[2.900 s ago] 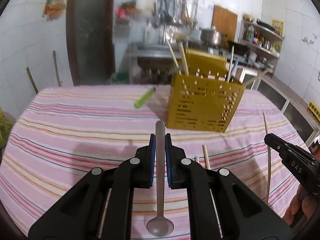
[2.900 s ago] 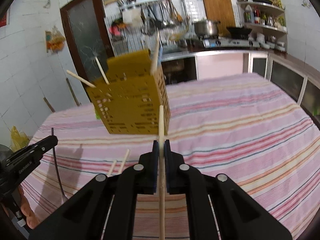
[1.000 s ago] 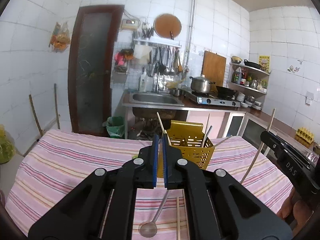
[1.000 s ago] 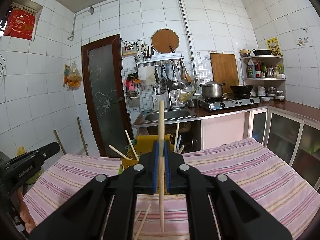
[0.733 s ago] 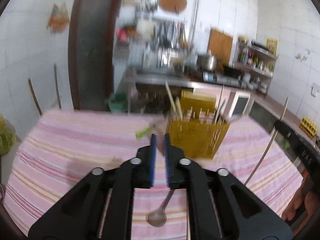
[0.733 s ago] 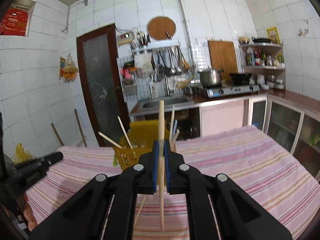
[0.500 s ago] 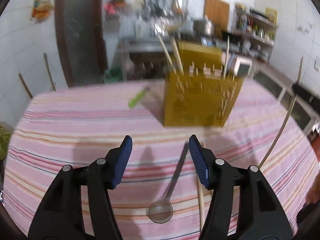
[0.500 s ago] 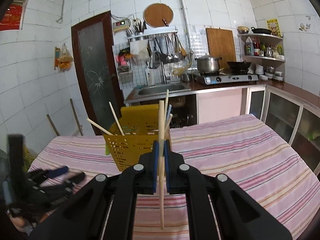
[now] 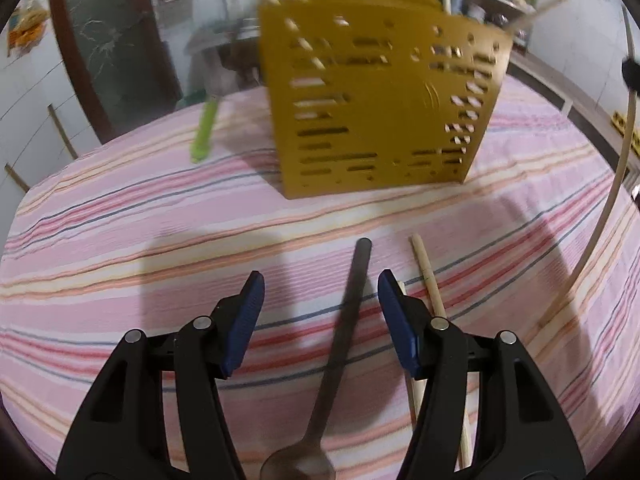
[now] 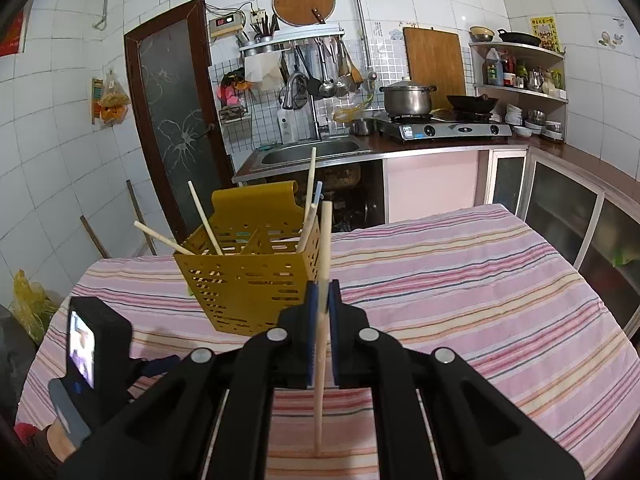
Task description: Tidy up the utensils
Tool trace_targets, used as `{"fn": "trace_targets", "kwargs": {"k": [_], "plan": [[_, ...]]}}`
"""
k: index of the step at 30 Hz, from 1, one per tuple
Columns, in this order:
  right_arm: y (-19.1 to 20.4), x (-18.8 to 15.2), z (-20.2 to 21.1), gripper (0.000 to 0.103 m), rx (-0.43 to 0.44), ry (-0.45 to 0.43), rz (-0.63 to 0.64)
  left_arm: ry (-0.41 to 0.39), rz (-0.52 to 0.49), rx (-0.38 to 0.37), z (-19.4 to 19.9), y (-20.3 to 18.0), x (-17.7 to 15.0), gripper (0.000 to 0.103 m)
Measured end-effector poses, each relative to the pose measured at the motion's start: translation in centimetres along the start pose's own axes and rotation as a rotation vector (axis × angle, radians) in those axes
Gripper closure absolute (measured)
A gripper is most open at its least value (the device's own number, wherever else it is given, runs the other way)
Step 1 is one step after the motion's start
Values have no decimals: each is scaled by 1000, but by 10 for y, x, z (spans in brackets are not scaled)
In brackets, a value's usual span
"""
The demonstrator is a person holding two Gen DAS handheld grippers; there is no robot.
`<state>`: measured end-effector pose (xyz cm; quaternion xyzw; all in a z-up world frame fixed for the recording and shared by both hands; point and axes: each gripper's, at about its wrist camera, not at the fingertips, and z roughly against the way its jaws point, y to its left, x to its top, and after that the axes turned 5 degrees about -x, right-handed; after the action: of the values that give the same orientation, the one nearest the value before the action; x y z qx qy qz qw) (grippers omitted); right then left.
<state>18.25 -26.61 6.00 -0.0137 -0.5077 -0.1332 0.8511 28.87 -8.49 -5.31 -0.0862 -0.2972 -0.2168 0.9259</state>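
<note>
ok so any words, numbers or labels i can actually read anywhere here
Red digits on the wall display: too small to read.
Yellow poster: print too small.
Red packet on the wall: blurred, cut off.
Bottle labels on the shelf: unreadable.
Yellow basket, grippers: no text visible.

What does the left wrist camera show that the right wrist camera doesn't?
Only the left wrist view shows the metal spoon lying on the striped tablecloth between the open left tool, a loose chopstick beside it, and a green lighter.

Only the right wrist view shows the right tool shut on a held chopstick, plus the sink and stove.

Both show the yellow utensil basket with chopsticks standing inside.
</note>
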Motion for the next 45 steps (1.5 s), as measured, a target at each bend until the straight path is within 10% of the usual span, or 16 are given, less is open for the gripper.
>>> {"fn": "trace_targets", "kwargs": {"k": [11,18,36,45], "plan": [[4,2,-13,97,-7,14,8,46,-33,-33,-20,-9,20,94],[12,3,-14,97,-10,9,17,-19,-7,-29,1,-5,17,95],[21,12,8,97,2,-99,42,-479,90,-3,151,4,20,101],[19,17,15,97,4,-117,34,-497,96,-16,157,1,29,102]]}}
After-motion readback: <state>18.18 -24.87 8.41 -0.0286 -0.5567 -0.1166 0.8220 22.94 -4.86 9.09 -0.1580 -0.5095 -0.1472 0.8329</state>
